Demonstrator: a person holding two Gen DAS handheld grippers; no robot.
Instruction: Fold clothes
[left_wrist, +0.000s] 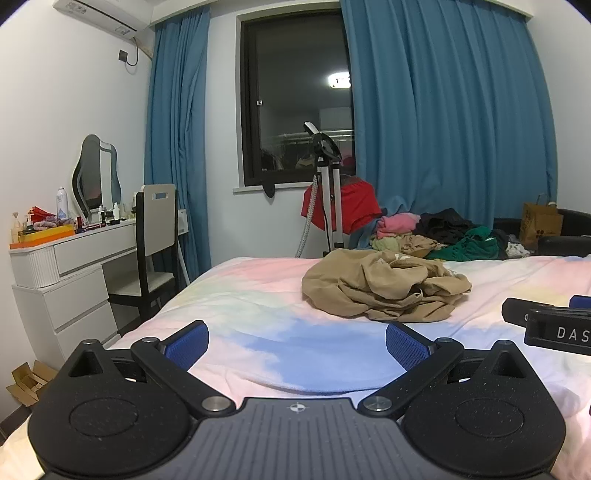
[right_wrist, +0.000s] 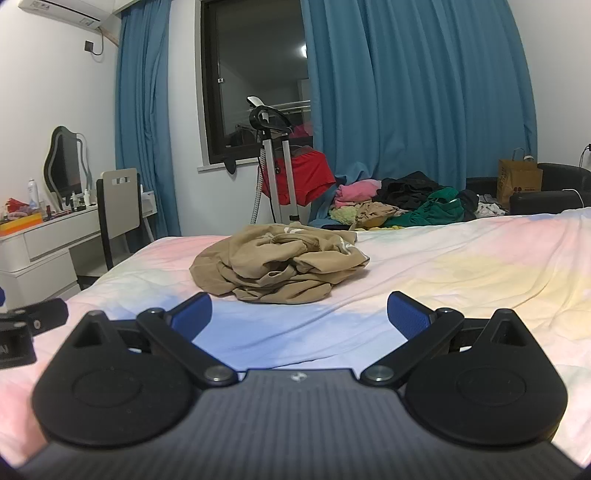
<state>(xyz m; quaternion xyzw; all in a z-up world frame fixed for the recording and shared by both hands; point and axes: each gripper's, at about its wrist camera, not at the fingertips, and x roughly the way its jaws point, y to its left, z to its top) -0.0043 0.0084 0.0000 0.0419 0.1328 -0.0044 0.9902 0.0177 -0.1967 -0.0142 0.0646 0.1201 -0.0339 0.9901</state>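
A crumpled tan garment (left_wrist: 384, 286) (right_wrist: 279, 266) lies in a heap on the pastel bedspread (left_wrist: 258, 295) (right_wrist: 461, 266). My left gripper (left_wrist: 297, 341) hovers over the bed, short of the garment and to its left, jaws wide open with nothing between the blue pads. My right gripper (right_wrist: 299, 314) is also open and empty, a short way in front of the heap. Each gripper's black body shows at the edge of the other's view: the right gripper (left_wrist: 550, 325) and the left gripper (right_wrist: 26, 332).
A pile of mixed clothes (left_wrist: 443, 236) (right_wrist: 406, 206) sits at the bed's far edge. A garment steamer stand (left_wrist: 328, 192) with a red garment is by the window. A white dresser (left_wrist: 62, 273) and chair (left_wrist: 155, 240) stand left of the bed. A paper bag (right_wrist: 519, 182) is at the far right.
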